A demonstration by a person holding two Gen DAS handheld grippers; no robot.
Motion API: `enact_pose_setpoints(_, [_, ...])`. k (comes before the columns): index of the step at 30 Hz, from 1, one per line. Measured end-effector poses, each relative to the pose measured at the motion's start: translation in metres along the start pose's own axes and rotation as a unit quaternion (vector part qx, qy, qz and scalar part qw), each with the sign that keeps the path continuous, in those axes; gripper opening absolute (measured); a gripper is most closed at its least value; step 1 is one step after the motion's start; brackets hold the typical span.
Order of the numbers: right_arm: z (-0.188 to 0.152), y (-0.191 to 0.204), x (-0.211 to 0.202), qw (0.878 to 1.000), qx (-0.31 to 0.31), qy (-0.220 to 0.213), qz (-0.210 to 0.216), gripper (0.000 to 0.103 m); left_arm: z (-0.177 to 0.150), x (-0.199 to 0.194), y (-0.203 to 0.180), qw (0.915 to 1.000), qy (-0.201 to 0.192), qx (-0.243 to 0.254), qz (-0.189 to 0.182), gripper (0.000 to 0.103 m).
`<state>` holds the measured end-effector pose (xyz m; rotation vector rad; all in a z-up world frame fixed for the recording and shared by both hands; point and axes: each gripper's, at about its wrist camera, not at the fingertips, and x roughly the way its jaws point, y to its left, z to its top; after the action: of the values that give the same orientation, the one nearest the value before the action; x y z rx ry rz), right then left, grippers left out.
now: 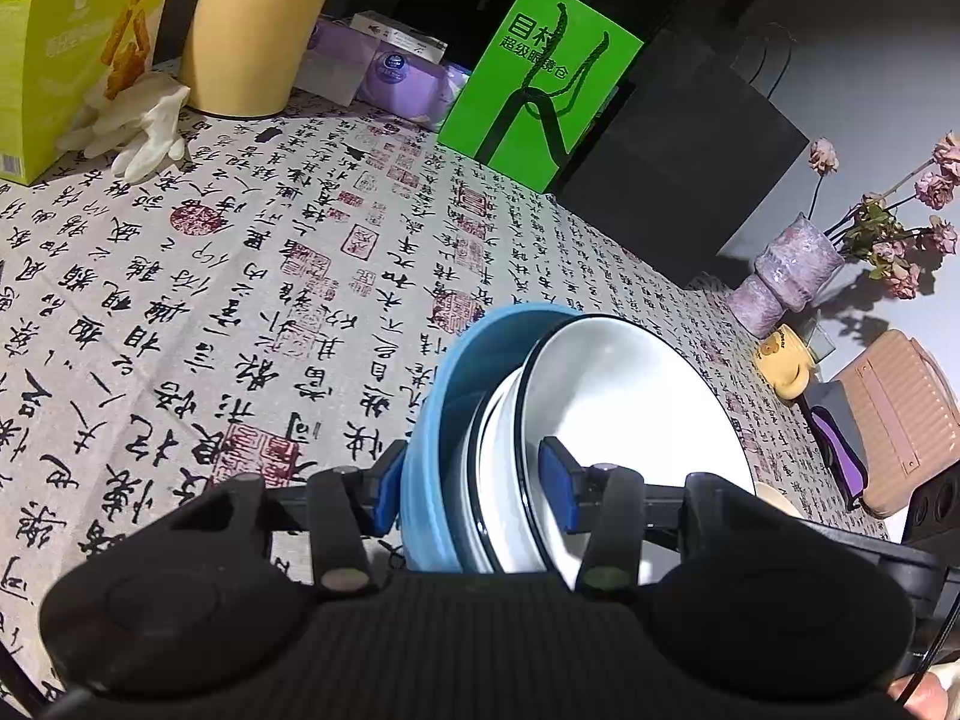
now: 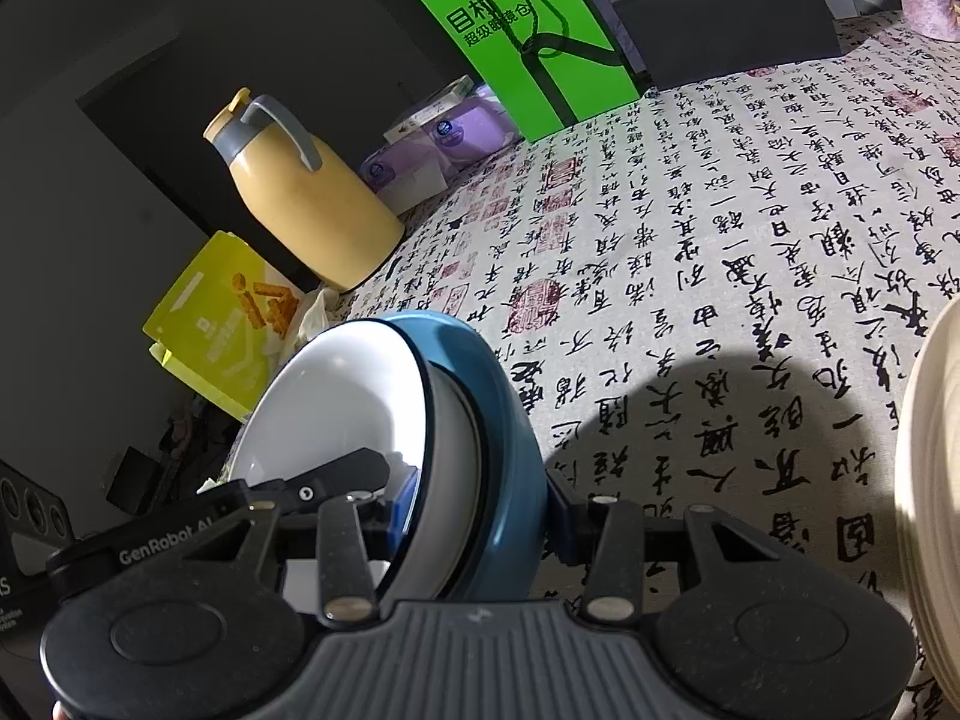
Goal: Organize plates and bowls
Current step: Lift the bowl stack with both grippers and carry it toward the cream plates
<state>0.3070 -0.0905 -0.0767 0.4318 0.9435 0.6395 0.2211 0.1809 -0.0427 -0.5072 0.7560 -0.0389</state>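
Two tools—left (image 1: 474, 489), right (image 2: 480, 501)—clenched on dish stack (image 1: 540, 450); thermos (image 2: 312, 204), green bag (image 1: 540, 78) well beyond.

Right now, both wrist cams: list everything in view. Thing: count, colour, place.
blue bowl: 1, blue, outermost of the held stack
white bowls: at least 2, white with black rims, nested in the blue bowl
tablecloth: 1, pale with black calligraphy and red seals, covers the table
thermos jug: 1, yellow, grey handle, far edge
snack box: 1, yellow-green, beside the jug
glove: 1, white, by the box
tissue packs: several, purple, far edge
green bag: 1, upright
black bag: 1, beside the green bag
vase: 1, purple, with dried pink flowers
mug: 1, yellow
left gripper: clamped across the stack
right gripper: clamped across the stack
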Motion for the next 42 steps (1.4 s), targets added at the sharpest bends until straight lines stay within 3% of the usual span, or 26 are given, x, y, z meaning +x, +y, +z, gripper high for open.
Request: enact_pose_setpoints(42, [0.004,-0.026,-0.043,0.999,0.014,-0.027,-0.009,0.043,-0.010,0.008,-0.047,0.9996,0.001,0.022,-0.015,0.047])
